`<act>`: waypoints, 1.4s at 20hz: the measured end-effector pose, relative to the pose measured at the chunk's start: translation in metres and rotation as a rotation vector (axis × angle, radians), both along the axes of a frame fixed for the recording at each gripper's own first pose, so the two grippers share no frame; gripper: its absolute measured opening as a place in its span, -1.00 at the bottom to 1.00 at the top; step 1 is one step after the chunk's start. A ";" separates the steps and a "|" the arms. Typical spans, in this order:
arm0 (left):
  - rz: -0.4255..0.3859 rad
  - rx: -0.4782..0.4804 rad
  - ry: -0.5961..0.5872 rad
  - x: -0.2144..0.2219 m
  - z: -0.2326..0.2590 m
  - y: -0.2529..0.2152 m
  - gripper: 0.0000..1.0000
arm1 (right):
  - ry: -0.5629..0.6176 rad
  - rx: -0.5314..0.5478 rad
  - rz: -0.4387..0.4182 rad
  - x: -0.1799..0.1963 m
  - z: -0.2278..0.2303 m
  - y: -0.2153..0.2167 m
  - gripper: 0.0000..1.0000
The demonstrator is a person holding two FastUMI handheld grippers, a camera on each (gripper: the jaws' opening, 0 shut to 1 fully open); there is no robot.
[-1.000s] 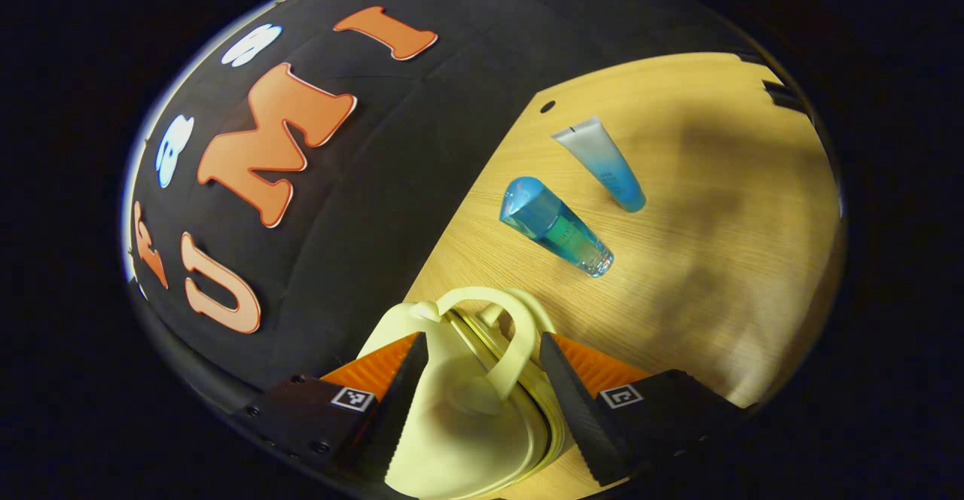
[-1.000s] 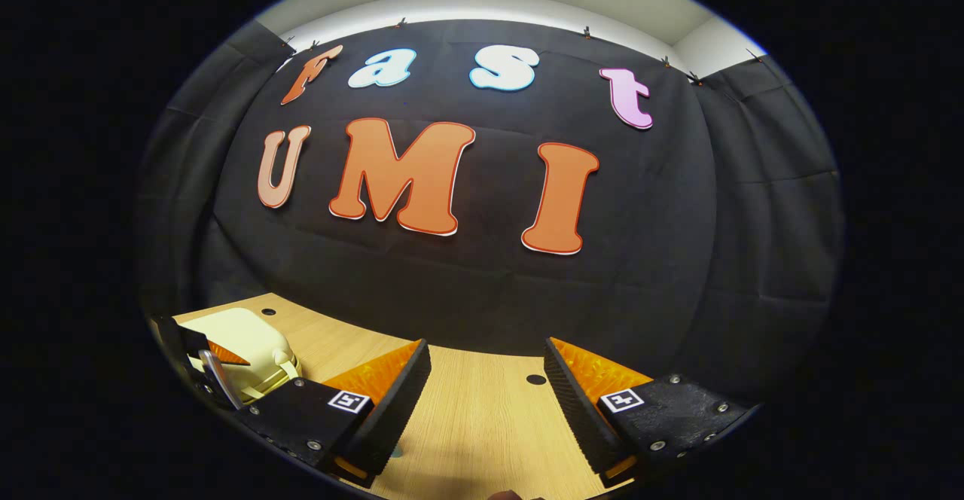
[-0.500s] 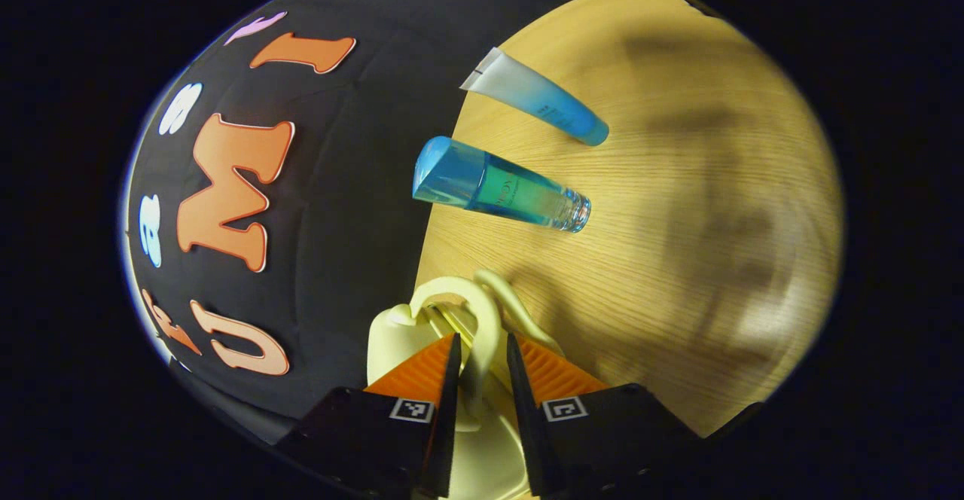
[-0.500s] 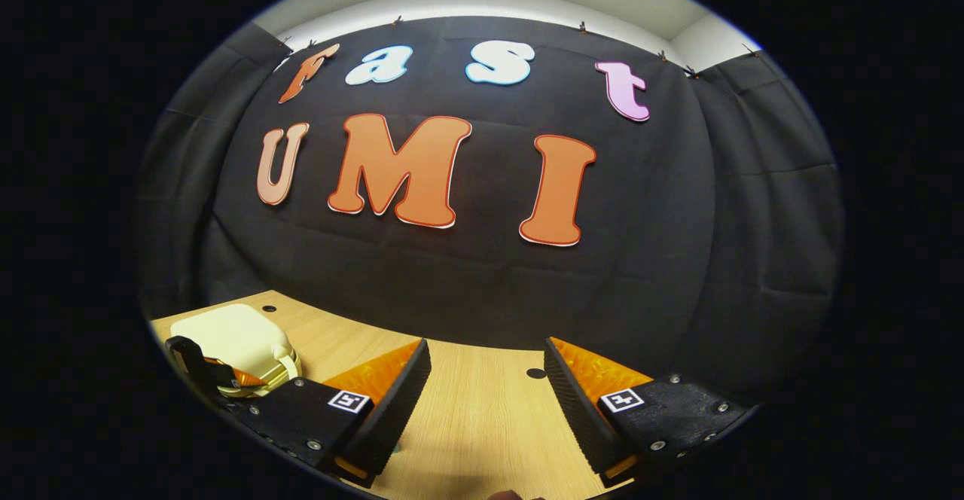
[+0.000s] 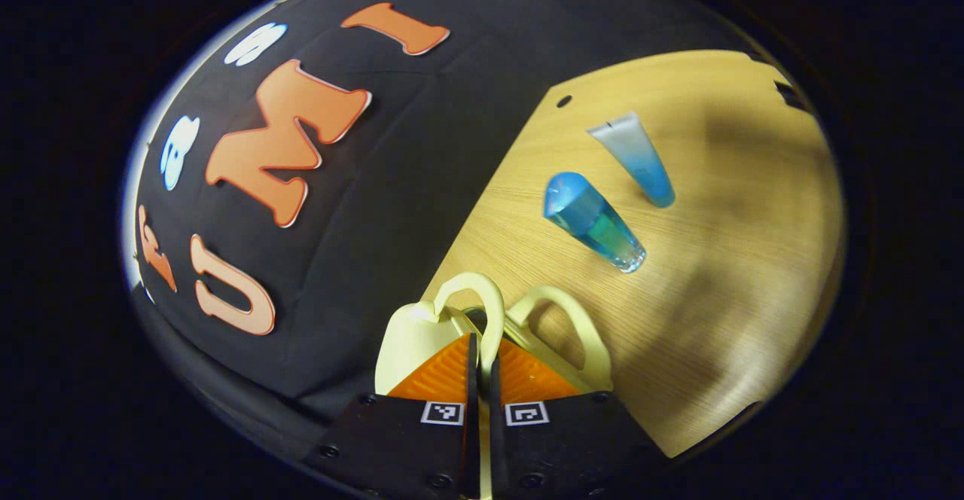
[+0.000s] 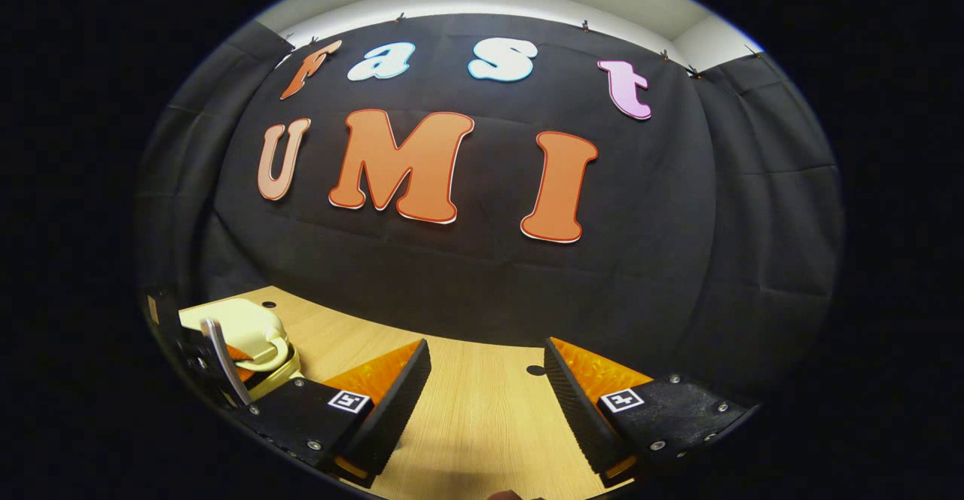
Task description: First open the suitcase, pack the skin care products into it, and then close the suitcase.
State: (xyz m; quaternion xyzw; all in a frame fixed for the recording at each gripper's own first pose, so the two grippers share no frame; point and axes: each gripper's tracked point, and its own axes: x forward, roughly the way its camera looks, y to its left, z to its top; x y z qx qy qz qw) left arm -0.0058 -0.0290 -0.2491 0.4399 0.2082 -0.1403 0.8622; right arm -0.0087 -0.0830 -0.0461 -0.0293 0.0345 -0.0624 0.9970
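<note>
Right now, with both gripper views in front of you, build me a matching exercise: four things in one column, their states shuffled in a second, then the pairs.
Things
1. left gripper
2. right gripper
3. clear blue glass bottle
4. cream suitcase's far handle loop

States
A. open, holding nothing
B. lying on the wooden table
C. shut on the near handle loop
D. free, ungripped

Pairs: 1-C, 2-A, 3-B, 4-D

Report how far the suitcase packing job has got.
Done: nothing packed yet. In hand: the left claw is shut on one suitcase handle, lifting that half of the suitcase. Left: the blue bottle and tube lie on the table; the right claw is open, idle.
</note>
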 end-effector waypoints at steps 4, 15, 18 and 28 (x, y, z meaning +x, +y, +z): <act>0.066 -0.139 -0.061 0.007 0.049 0.028 -0.89 | -0.001 -0.003 0.026 0.008 0.004 0.020 0.91; 0.334 -0.532 -0.210 0.023 0.145 0.181 -0.89 | 0.009 -0.021 0.120 0.034 0.014 0.097 0.92; 0.393 -0.577 -0.246 0.023 0.152 0.234 -0.90 | 0.010 -0.026 0.133 0.041 0.017 0.120 0.92; 0.608 -0.557 -0.217 0.021 0.091 0.412 -0.89 | 0.032 -0.041 0.155 0.053 0.024 0.193 0.92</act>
